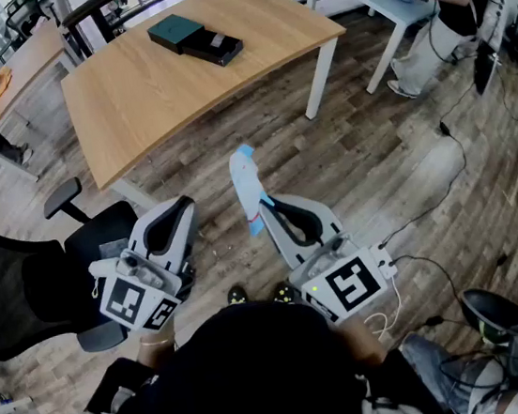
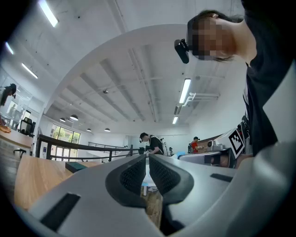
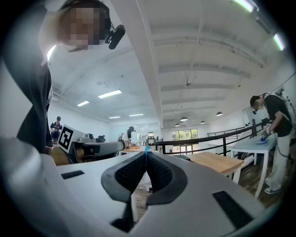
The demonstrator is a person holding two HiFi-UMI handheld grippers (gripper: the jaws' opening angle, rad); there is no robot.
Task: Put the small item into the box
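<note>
Small item: a slim, flat, white strip (image 1: 249, 186) with a light blue upper end and a touch of pink where it is gripped. It stands nearly upright at the centre of the head view, over the wood floor (image 1: 376, 157), well apart from the box. In the right gripper view only its blue tip (image 3: 147, 149) shows above the pads.
Right claw (image 1: 266, 212): pressed together on the small item's lower end.
Left claw (image 1: 182, 208): jaws together with nothing between them, lower left of centre.
Box (image 1: 176, 30): dark teal, with a black part touching its lower right side, on the wooden counter (image 1: 141, 98) at upper centre.
</note>
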